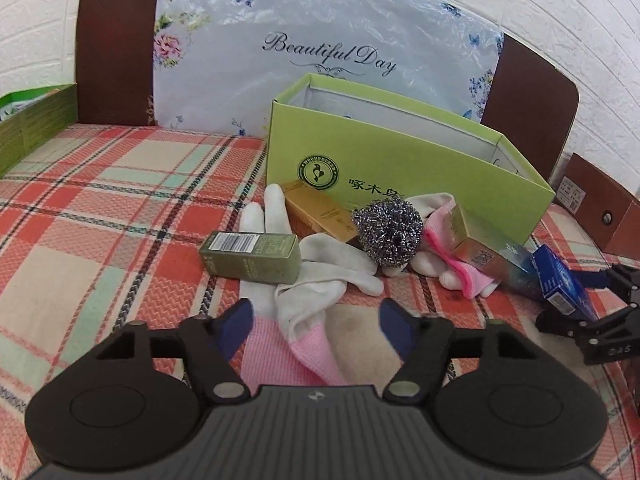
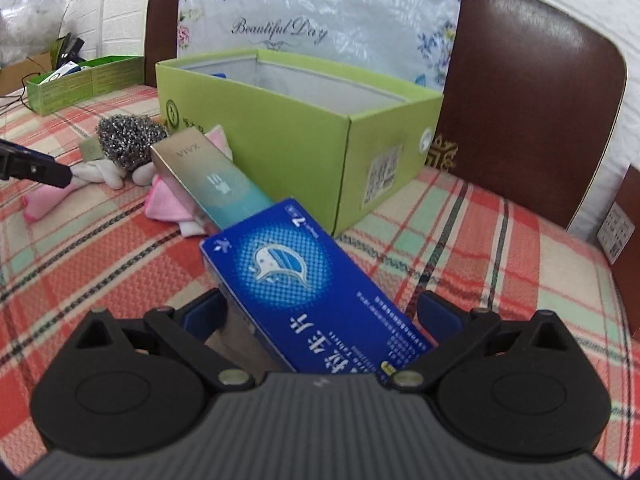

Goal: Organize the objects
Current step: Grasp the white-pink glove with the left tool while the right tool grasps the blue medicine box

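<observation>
An open green box (image 1: pixel 404 168) stands on the plaid bed; it also shows in the right wrist view (image 2: pixel 292 136). In front of it lie a steel scourer (image 1: pixel 387 227), an olive carton (image 1: pixel 252 255), a gold carton (image 1: pixel 320 210), a teal-gold carton (image 1: pixel 486 254) and white-pink gloves. My left gripper (image 1: pixel 316 320) is open, its fingers either side of a glove's pink cuff (image 1: pixel 280 354). My right gripper (image 2: pixel 320 312) holds a blue carton (image 2: pixel 304 280) between its fingers; its tip touches the teal carton (image 2: pixel 212 184).
A green lid tray (image 1: pixel 32 128) lies at the far left of the bed. A brown headboard (image 2: pixel 528 92) and a plastic-wrapped floral bag (image 1: pixel 320 48) stand behind the box. A brown box (image 1: pixel 600 208) sits at the right.
</observation>
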A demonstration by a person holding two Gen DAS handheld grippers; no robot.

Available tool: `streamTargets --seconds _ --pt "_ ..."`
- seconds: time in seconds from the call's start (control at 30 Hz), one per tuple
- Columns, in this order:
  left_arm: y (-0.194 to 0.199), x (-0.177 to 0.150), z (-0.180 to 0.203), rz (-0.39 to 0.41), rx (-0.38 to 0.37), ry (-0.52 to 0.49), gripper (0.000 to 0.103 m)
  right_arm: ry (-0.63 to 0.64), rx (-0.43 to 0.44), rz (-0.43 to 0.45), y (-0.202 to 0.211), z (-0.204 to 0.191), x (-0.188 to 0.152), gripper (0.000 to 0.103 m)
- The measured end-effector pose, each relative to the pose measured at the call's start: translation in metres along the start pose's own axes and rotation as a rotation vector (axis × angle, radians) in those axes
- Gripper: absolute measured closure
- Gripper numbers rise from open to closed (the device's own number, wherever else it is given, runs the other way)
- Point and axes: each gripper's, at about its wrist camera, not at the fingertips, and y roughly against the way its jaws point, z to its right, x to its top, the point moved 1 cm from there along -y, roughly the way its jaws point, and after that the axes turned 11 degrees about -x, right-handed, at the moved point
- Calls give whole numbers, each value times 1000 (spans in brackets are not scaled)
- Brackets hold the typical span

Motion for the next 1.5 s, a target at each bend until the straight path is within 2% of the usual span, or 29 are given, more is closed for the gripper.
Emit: streamTargets --seconds 0.1,0.2,0.3,0.47,0.57,0.83,1.0,1.17,1.23,1.3,1.33,1.37,1.4,1.43,1.47,1.5 --pt "-1 1 -6 4 -8 17 35 -90 85 -32 17 -8 0 4" --pt "-4 4 -11 3 -15 47 35 -98 143 -24 41 -25 -2 9" --pt "-6 8 -13 -13 -24 47 35 -97 125 -46 48 -45 0 9" --pt "0 11 -19 -60 -50 100 35 -212 96 -94 46 -60 4 8" --pt "1 13 -21 -93 -70 104 36 -264 82 -164 45 -66 3 6" --pt "14 18 -27 -88 -69 148 36 -316 32 -235 57 -86 4 6" --pt "15 16 -24 -77 -82 129 36 -353 20 -208 68 -92 2 4" --pt "14 14 -22 -87 -87 111 36 -363 -1 -218 66 -96 0 4" --pt "12 16 -21 -75 -96 83 36 -358 -17 -209 67 -99 1 5" --pt "8 17 -18 -61 -76 49 36 -353 -28 -196 66 -101 2 5" --pt "5 18 -15 -64 -70 26 38 -347 -36 -188 65 -102 2 7" --pt "2 18 -13 -65 -70 9 41 -337 -50 -193 63 -103 2 17" --pt "-2 17 -12 -65 -67 0 50 -324 -67 -202 63 -105 1 28" --pt "-5 14 -11 -73 -64 -4 61 -309 -86 -197 65 -108 1 35" --pt "-9 11 -11 -87 -59 -7 65 -298 -97 -182 68 -111 0 46" --pt "-10 7 -10 -79 -45 -23 68 -302 -84 -174 72 -112 -2 46"
